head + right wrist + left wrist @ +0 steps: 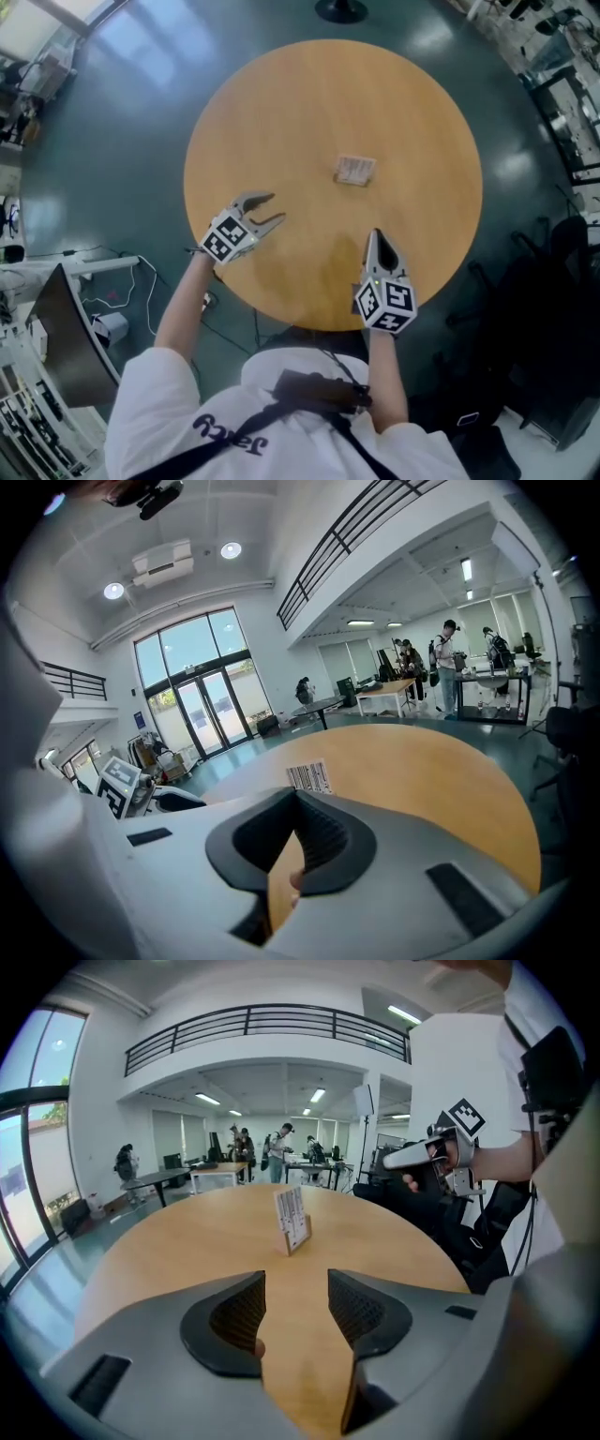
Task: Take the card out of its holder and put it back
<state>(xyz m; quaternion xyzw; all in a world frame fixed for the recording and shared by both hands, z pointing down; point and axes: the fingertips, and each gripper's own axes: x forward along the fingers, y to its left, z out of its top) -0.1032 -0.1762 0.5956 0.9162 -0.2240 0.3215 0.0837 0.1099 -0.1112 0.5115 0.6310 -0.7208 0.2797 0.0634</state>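
Card (290, 1207) upright in holder (298, 1239) on table (281, 112) — left gripper (275, 208) jaws apart, empty, right gripper (377, 236) clenched, empty

Round wooden table (281, 112), glossy dark floor (122, 150)

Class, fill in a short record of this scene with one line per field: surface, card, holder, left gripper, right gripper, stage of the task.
surface: round wooden table
card: upright in its slot, striped print on its face
holder: small block near the table's middle
left gripper: jaws apart, nothing between them, over the table's near left part, apart from the card
right gripper: jaws together, empty, over the near edge
stage: card not yet taken out
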